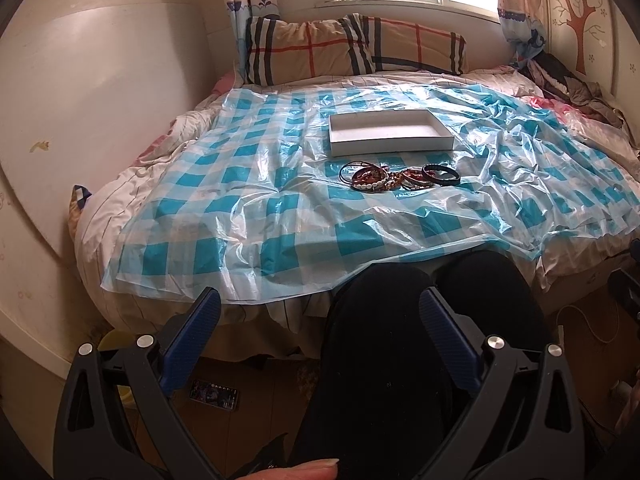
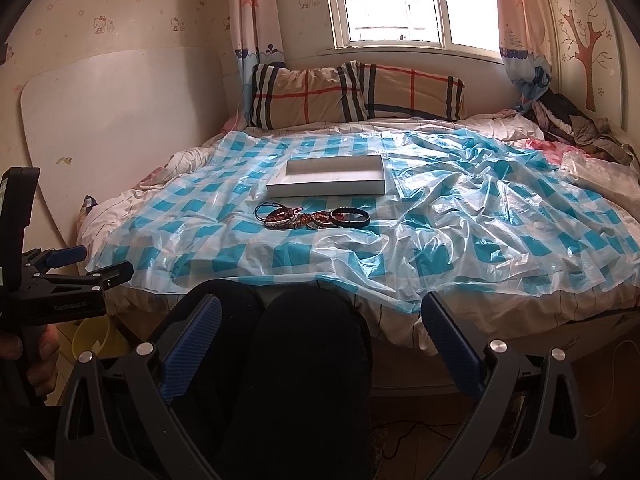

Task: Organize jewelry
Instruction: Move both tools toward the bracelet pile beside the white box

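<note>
A pile of bracelets and bangles [image 1: 398,176] [image 2: 310,218] lies on the blue-checked plastic sheet [image 1: 240,216] [image 2: 480,232] that covers the bed. Just behind the pile sits an empty shallow white box [image 1: 390,133] [image 2: 330,179]. My left gripper [image 1: 320,300] is open, held back over a person's dark-clothed knees [image 1: 400,340], well short of the jewelry. My right gripper [image 2: 322,306] is open too, above the knees [image 2: 304,360] at the bed's near edge. Seen from the right wrist view, the left gripper [image 2: 92,264] hangs at the far left in a hand, with its fingers apart.
Two plaid pillows [image 1: 352,48] [image 2: 356,94] lean under the window. Crumpled clothes [image 1: 568,84] [image 2: 568,124] lie at the bed's far right corner. A white board [image 2: 112,120] leans on the left wall. A phone [image 1: 214,394] and a yellow tub [image 2: 94,340] sit on the floor.
</note>
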`<action>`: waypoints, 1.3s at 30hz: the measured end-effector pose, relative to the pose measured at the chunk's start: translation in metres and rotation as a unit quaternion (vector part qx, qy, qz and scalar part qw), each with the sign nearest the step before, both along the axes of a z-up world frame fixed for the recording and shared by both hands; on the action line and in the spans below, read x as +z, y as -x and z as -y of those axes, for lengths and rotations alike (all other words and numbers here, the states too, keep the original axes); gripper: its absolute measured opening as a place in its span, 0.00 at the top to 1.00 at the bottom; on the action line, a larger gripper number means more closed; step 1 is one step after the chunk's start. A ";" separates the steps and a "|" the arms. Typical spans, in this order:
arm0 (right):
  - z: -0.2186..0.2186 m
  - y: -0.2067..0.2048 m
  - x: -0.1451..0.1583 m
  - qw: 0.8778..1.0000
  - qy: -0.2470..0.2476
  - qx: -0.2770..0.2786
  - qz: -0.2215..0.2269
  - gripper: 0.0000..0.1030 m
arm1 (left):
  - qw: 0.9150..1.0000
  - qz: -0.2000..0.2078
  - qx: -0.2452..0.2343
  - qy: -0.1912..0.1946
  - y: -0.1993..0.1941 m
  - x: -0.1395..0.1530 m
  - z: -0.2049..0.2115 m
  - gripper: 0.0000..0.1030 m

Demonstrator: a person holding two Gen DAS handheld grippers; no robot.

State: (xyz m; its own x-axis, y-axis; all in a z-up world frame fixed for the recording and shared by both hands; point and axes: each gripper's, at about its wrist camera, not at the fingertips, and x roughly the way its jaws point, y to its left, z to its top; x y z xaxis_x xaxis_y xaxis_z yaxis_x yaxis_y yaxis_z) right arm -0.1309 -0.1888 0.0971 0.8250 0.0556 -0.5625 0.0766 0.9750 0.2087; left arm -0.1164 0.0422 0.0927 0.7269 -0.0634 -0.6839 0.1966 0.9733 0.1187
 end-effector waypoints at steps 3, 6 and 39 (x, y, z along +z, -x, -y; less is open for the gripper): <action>-0.002 -0.001 -0.001 1.000 0.002 0.002 0.000 0.07 | 1.000 -0.001 0.000 0.001 0.000 0.000 0.001 0.07; -0.003 -0.002 -0.002 1.000 0.000 0.001 -0.001 0.07 | 1.000 -0.002 0.000 0.001 0.000 -0.001 0.001 0.07; 0.056 -0.175 -0.041 0.998 0.031 0.004 -0.058 0.07 | 0.995 -0.059 -0.057 0.049 -0.196 -0.039 0.033 0.07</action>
